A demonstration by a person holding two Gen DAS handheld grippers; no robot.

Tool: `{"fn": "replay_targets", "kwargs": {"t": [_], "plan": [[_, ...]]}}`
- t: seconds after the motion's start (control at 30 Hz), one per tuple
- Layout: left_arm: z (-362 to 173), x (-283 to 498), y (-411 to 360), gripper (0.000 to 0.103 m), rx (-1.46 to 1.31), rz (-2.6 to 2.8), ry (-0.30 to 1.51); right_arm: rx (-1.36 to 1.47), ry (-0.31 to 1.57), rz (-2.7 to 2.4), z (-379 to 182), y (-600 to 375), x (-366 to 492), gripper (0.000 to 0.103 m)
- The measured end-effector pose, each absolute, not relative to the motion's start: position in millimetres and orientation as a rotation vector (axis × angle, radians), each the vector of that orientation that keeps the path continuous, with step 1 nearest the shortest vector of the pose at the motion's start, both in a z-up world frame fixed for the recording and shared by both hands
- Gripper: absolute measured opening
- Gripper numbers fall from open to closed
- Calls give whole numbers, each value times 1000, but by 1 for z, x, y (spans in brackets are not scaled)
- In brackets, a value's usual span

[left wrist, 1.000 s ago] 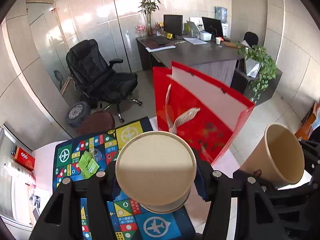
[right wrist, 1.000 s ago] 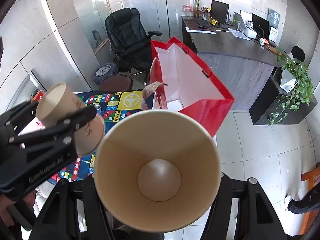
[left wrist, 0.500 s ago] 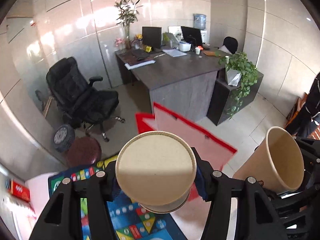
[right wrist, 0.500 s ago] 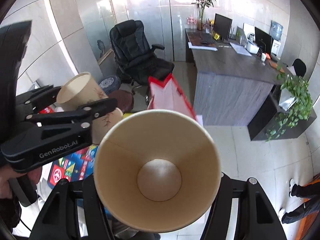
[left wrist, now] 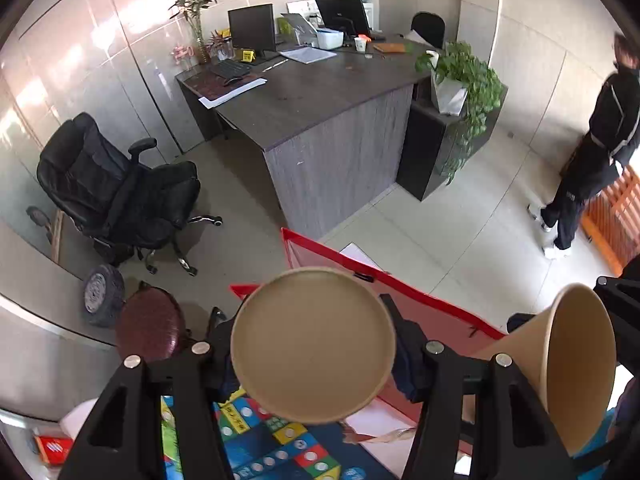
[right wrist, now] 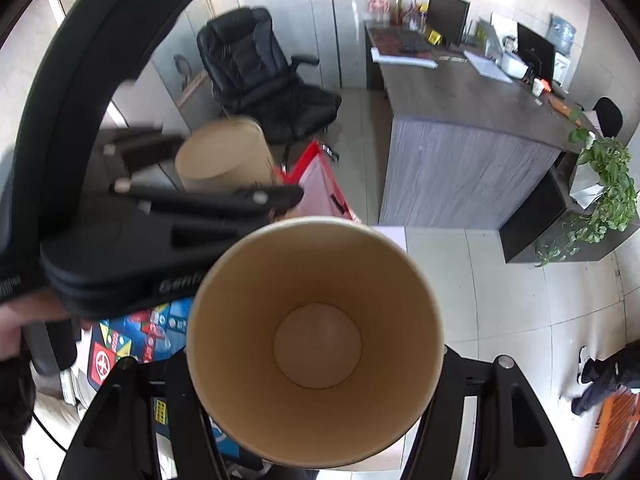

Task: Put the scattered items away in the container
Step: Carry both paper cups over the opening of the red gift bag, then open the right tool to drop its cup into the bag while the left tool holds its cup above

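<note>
White letters "Genh" show on the black body of the left gripper [right wrist: 276,196], the rest hidden behind a paper cup [right wrist: 316,344]; nothing else reads clearly.

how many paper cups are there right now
2: one paper cup clamped bottom-out in the left gripper, the other cup mouth-out in the right gripper. Any inside the red bag would be hidden.

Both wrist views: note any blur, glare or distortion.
Left wrist view: strong fisheye bending, dark corners, window glare on the wall panels, cup base sharp. Right wrist view: same distortion; the left gripper is motion-blurred, the cup interior sharp.
</note>
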State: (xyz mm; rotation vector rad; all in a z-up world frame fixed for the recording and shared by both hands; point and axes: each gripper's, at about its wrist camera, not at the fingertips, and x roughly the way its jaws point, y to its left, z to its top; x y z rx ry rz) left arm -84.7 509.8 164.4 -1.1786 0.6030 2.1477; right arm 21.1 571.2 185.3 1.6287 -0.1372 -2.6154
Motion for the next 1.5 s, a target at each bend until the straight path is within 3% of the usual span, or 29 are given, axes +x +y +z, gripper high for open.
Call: {"fn": "replay_targets", "kwargs": {"t": [0.2, 0.67, 0.9, 1.2, 1.33, 1.37, 1.5], "plan": [[179, -78, 527, 63, -1085, 2131, 706, 1690, -107, -2587, 172, 571, 13, 67], [153, -79, 552, 63, -1080, 1977, 880, 1770, -86, -2533, 147, 576, 19, 67], [160, -81, 561, 63, -1052, 1969, 790, 1752, -154, -2539, 153, 584, 28, 67], [117, -80, 550, 63, -1142, 1969, 834, 1761, -91, -2541, 160, 573, 35, 67], [106, -78, 548, 70, -1177, 1962, 844, 1761, -71, -2535, 161, 570, 34, 70], [105, -76, 548, 76, -1172, 1965, 856, 1758, -78, -2529, 161, 569, 35, 72], [106, -73, 545, 89, -1184, 1946, 841, 1776, -52, -2516, 159, 561, 41, 85]]}}
